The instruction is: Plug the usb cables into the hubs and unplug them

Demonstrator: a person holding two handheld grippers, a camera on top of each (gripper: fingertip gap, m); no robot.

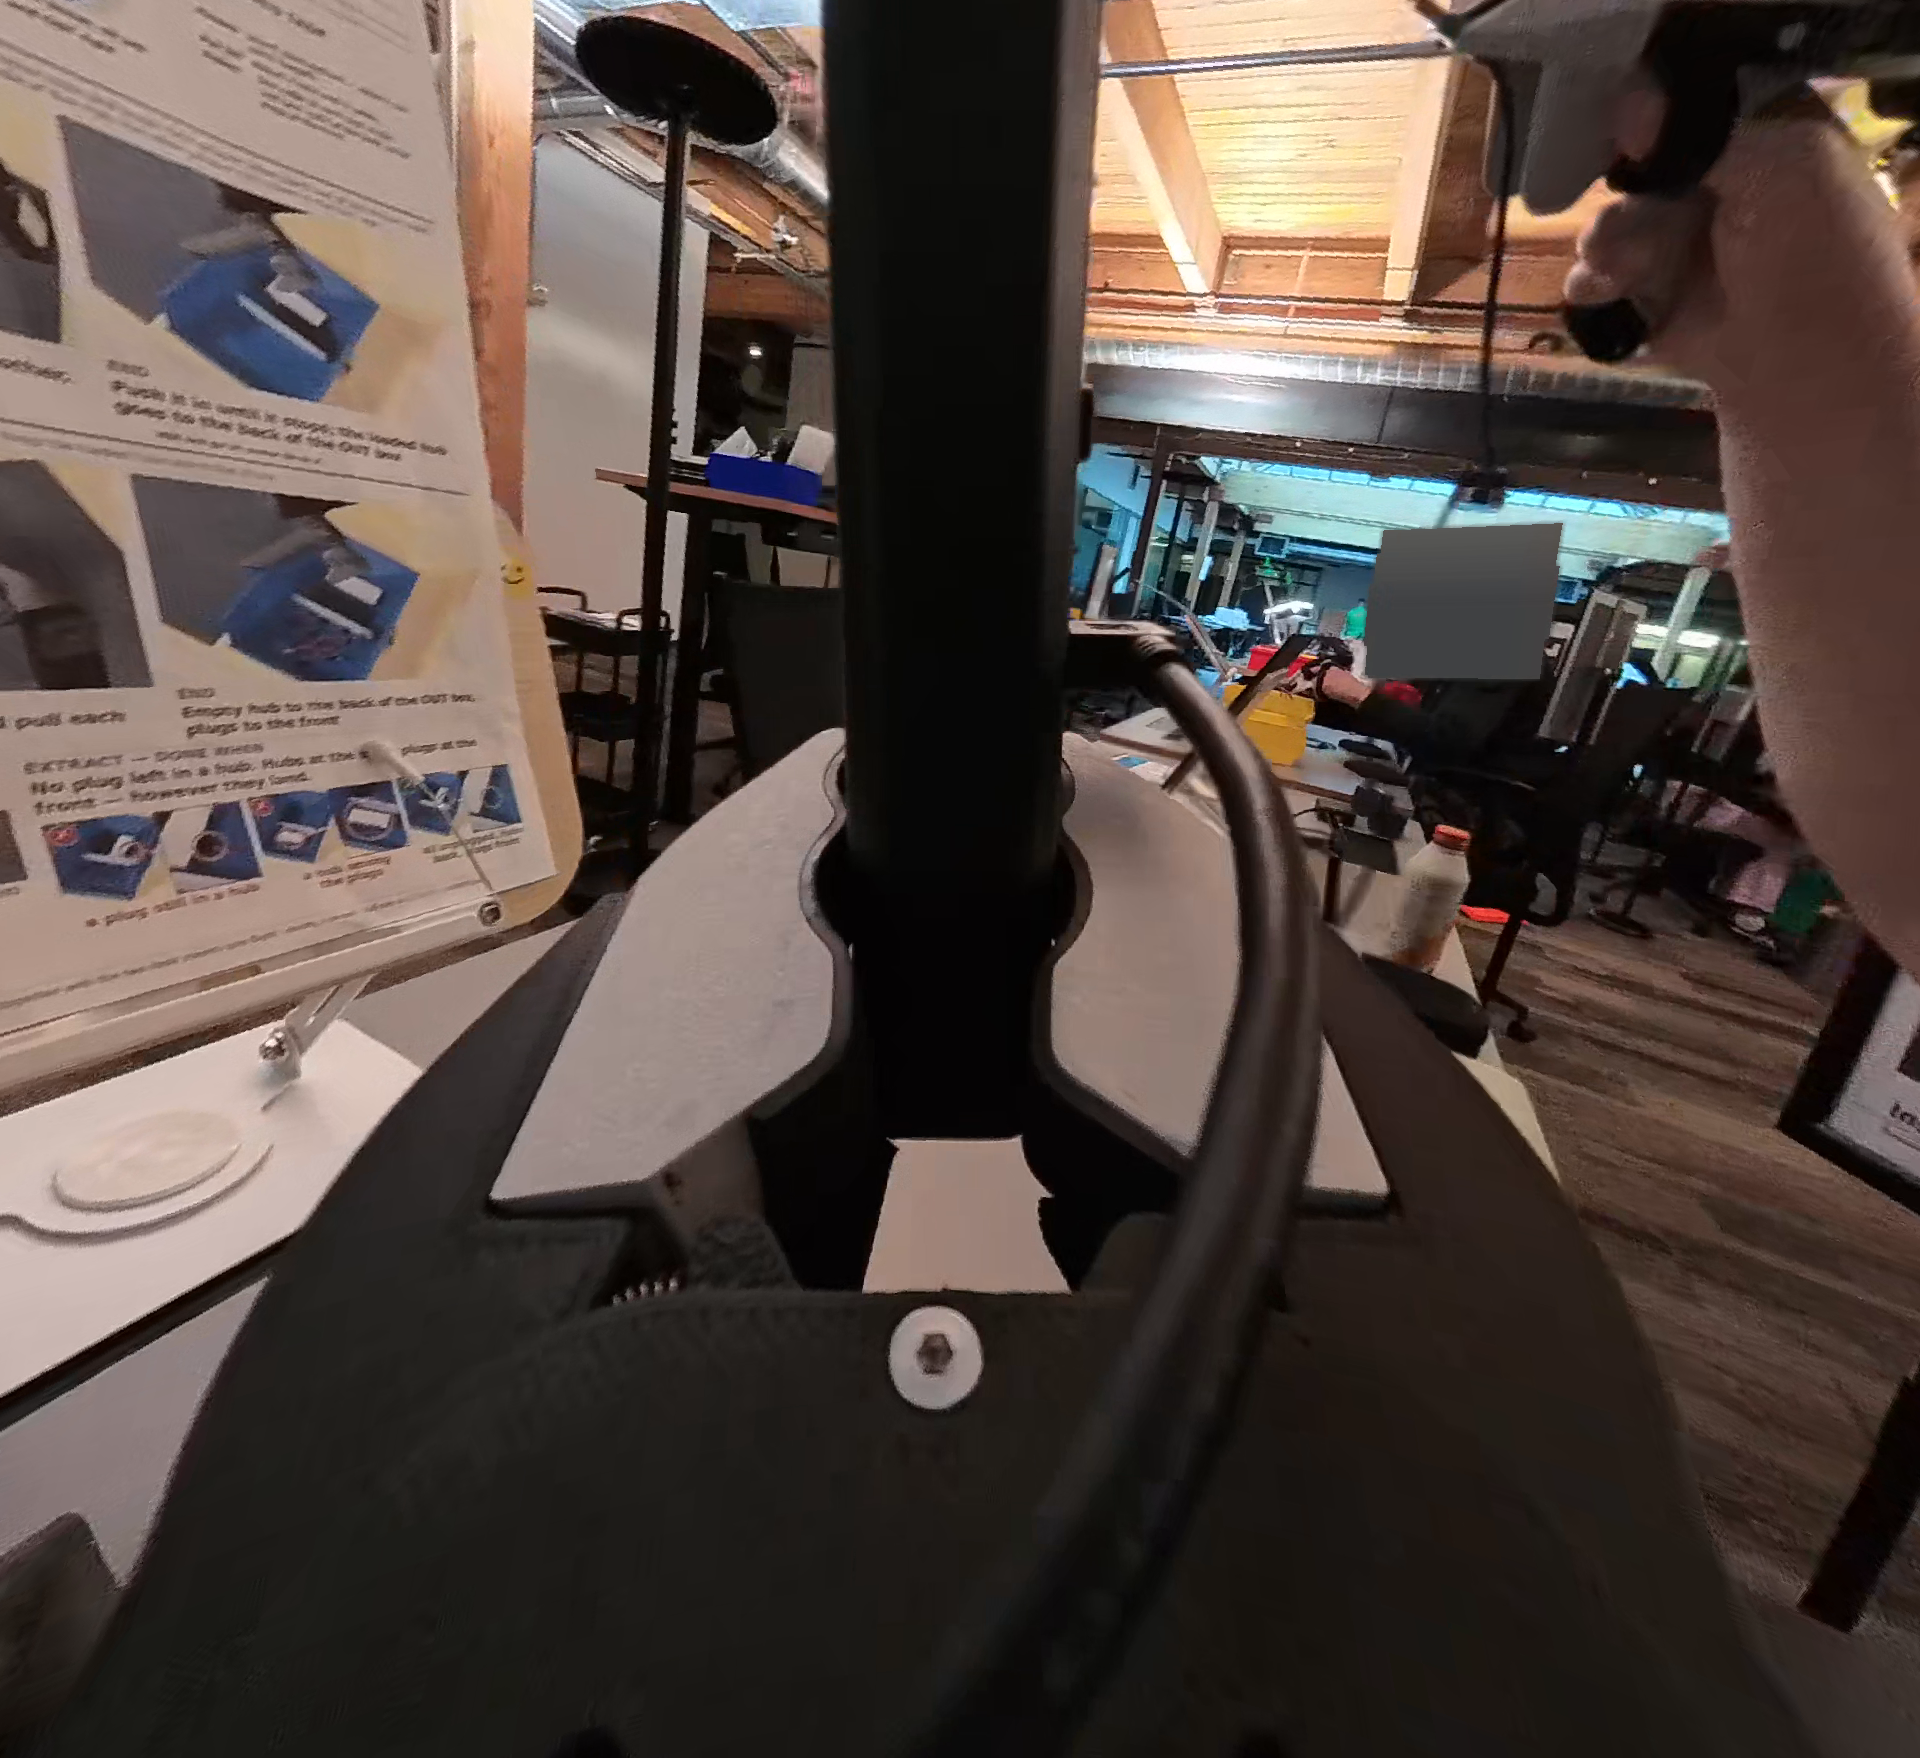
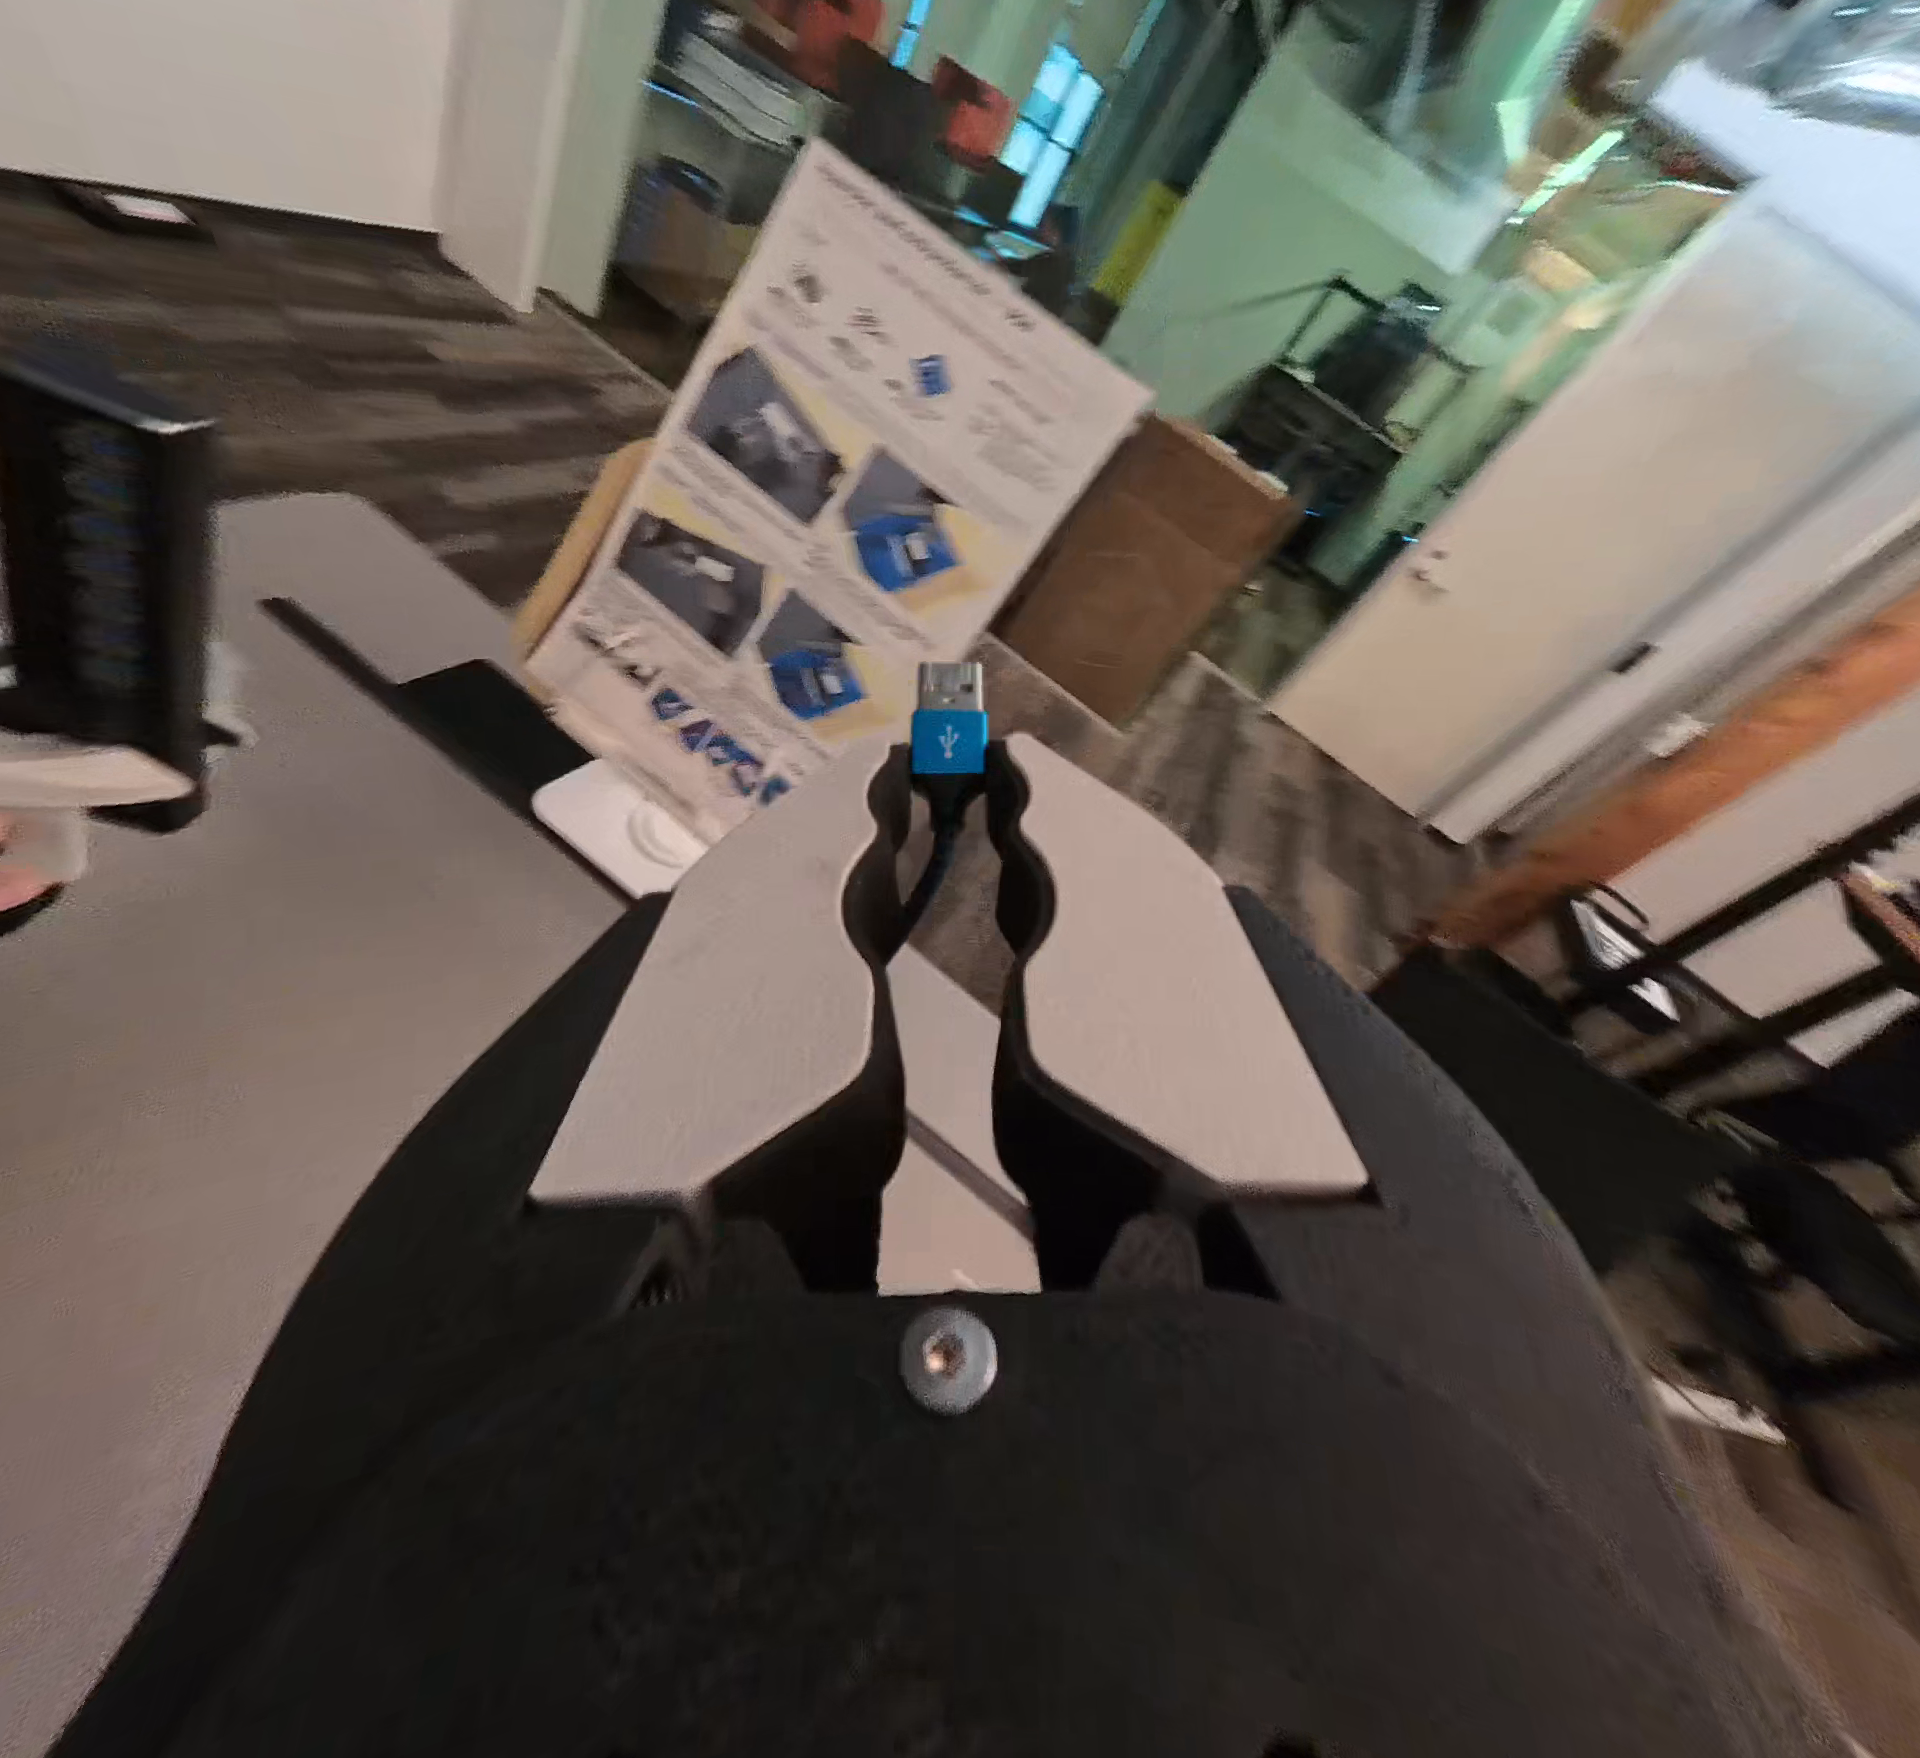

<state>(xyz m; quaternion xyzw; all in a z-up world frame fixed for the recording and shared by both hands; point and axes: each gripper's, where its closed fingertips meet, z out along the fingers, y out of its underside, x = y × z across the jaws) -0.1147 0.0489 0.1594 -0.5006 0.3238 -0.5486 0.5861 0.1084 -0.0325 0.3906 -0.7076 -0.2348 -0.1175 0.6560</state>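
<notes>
The blue USB plug (image 2: 948,721) sits at frame centre, its metal tip poking past the right gripper (image 2: 948,763), which is clamped on it. The left gripper (image 1: 951,835) is clamped on the upright black hub (image 1: 956,358); its black cable (image 1: 1247,1033) arcs lower right.

Grey table (image 2: 208,1033) under my tongs. An instruction sheet (image 2: 831,503) stood propped on it, tilted back on a stand. Just in front lay a white pad (image 1: 177,1158) with a round disc, flat on the tabletop.
</notes>
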